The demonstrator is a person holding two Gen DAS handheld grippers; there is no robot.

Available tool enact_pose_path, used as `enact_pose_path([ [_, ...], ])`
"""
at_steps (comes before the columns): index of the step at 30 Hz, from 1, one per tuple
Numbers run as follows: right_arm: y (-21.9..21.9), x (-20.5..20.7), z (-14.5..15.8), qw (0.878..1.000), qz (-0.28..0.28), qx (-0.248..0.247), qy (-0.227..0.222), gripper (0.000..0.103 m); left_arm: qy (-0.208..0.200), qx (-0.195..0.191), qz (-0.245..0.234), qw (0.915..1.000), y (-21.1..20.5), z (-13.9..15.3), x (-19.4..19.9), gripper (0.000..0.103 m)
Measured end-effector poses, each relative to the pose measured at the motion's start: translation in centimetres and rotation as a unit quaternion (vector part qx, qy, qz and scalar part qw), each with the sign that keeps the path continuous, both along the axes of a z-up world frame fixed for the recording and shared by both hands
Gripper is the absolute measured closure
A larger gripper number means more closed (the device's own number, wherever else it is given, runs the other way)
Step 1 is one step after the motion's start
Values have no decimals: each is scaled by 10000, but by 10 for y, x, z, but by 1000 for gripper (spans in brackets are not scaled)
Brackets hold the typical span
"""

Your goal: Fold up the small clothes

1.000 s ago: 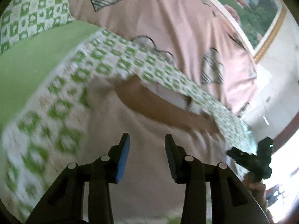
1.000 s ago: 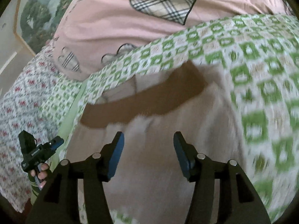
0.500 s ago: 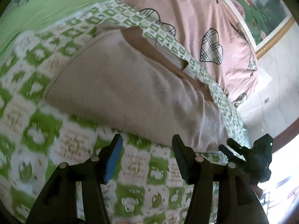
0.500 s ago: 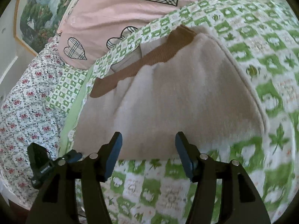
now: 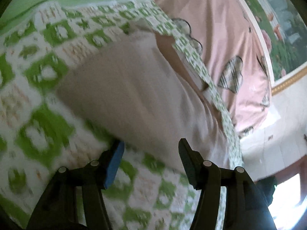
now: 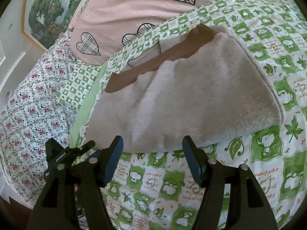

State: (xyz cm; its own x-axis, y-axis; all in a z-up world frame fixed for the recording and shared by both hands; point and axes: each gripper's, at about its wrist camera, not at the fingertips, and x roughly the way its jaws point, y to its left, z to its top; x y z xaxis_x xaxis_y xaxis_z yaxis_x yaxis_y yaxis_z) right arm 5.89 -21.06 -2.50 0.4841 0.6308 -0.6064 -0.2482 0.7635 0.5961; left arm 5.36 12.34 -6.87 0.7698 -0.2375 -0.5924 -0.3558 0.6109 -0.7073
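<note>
Right jaws: the right gripper (image 6: 152, 148) stands wide, having just been opening, with nothing pinched; the garment's near hem lies just past its tips.
Left jaws: the left gripper (image 5: 151, 149) is wide too, just opened, gripping nothing; the blurred near hem sits at its tips, and contact cannot be told.
Garment: the folded beige fleece garment (image 6: 191, 99) lies flat on the bed, long axis left to right, its brown ribbed band (image 6: 159, 61) on the far side.
Bed cover: a green-and-white checked sheet (image 6: 268, 163) beneath it.
Far side: a pink quilt with plaid hearts (image 6: 124, 9).
Left side: a floral sheet (image 6: 28, 105); a framed landscape picture (image 6: 44, 13) on the wall.
</note>
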Motion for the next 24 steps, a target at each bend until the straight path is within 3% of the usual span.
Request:
enact_pose_path([
  [7, -2, 3, 0, 10000, -17, 36, 20, 38, -94, 134, 551, 9983, 39, -7, 33, 48],
  [10, -4, 7, -2, 10000, -33, 67, 47, 38, -70, 178, 714, 9973, 49, -7, 42, 60],
  [12, -6, 11, -3, 9999, -64, 71, 48, 38, -97, 200, 767, 9968, 53, -5, 46, 81],
  [13, -8, 14, -2, 9999, -64, 84, 26, 38, -136, 276, 746, 9967, 53, 0, 47, 85],
  [16, -13, 22, 2, 9999, -66, 67, -65, 38, -332, 666, 496, 9960, 40, 21, 48, 96],
  [21, -22, 45, 16, 9993, 133, 233, -241, 38, -1037, 1077, -293, 9883, -6, 73, 60, 97],
  [24, -28, 66, 21, 9987, 266, 401, -144, 38, -1293, 1309, -944, 9784, -49, 95, 77, 97],
])
